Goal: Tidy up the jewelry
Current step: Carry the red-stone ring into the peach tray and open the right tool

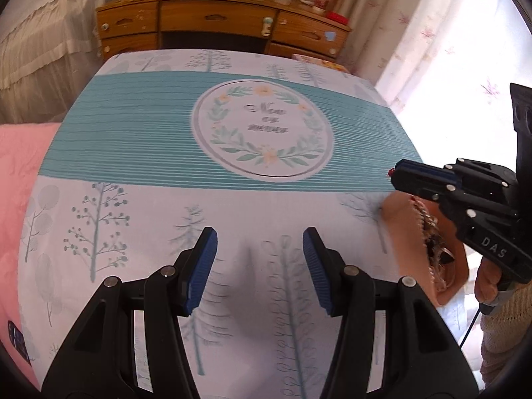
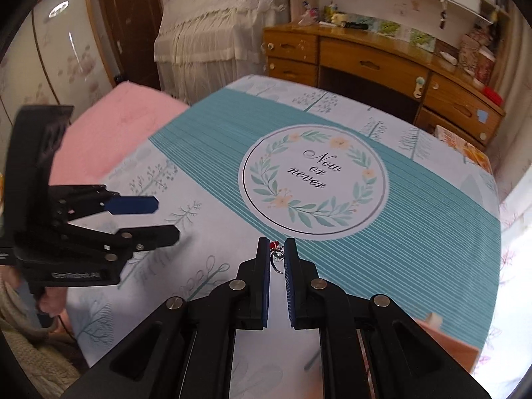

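My right gripper (image 2: 276, 249) is shut on a small silver ring with a red stone (image 2: 277, 255), held above the tablecloth. In the left wrist view the right gripper (image 1: 394, 174) shows at the right with a red speck at its tip. Below it sits a peach jewelry box (image 1: 399, 222) holding chains and other jewelry (image 1: 432, 242). A corner of the box shows in the right wrist view (image 2: 449, 345). My left gripper (image 1: 260, 249) is open and empty above the cloth, left of the box. It also shows in the right wrist view (image 2: 163, 219).
The table carries a white and teal cloth (image 1: 133, 133) with a round wreath print (image 1: 262, 133). A wooden desk (image 1: 216, 26) stands behind it. A pink bed (image 2: 109, 133) lies to the left. A curtained window (image 1: 449, 50) is at the right.
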